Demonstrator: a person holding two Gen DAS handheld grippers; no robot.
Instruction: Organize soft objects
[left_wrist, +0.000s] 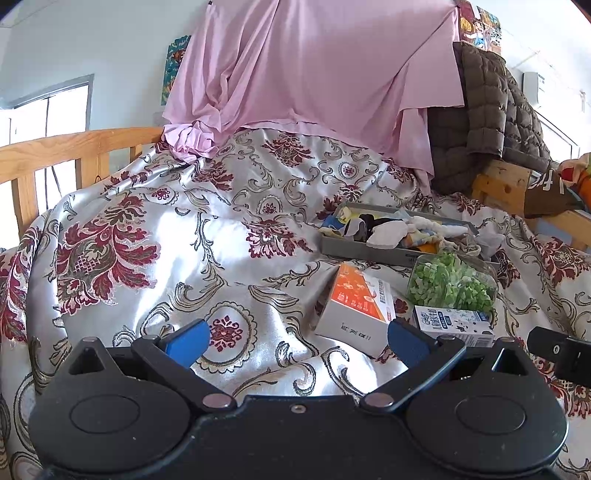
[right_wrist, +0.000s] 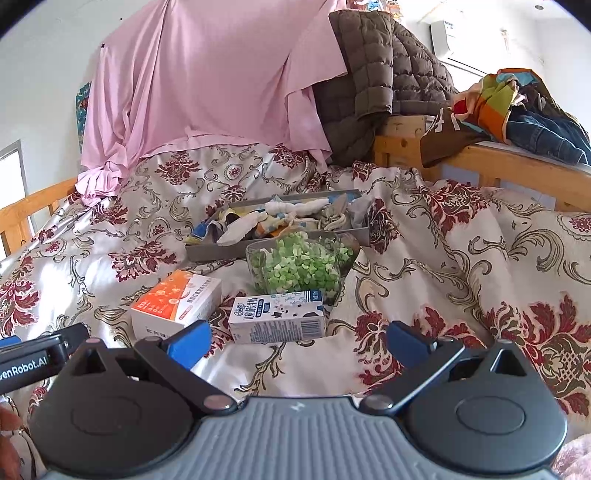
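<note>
Soft cloth items, small rolled socks and rags in white, black, blue and yellow (left_wrist: 391, 227), lie heaped in a shallow grey rectangular tray (left_wrist: 369, 253) on the bed, resting on a silvery satin bedspread with dark red floral pattern (left_wrist: 147, 229). Left wrist view: left gripper (left_wrist: 297, 338) with blue-padded fingers stands wide open, holding nothing, above the bedspread. Just ahead to its right: orange-and-white cardboard box (left_wrist: 356, 310), small white milk carton with blue print (left_wrist: 452, 323), clear plastic container of green pieces (left_wrist: 452, 282) just before the tray. Pink sheet (left_wrist: 314, 66) drapes behind; brown quilted jacket (left_wrist: 491, 110) hangs to its right.

Right wrist view: right gripper (right_wrist: 299, 338) also spread wide, empty, above the bedspread (right_wrist: 461, 258). Milk carton (right_wrist: 277, 317) lies just ahead between the fingers' line; orange box (right_wrist: 177, 302) to its left; green-filled container (right_wrist: 299, 264) behind it, touching the tray (right_wrist: 210, 254). Cloth items (right_wrist: 280, 218) fill the tray. Left gripper's black body (right_wrist: 37, 354) shows at the left edge.
</note>
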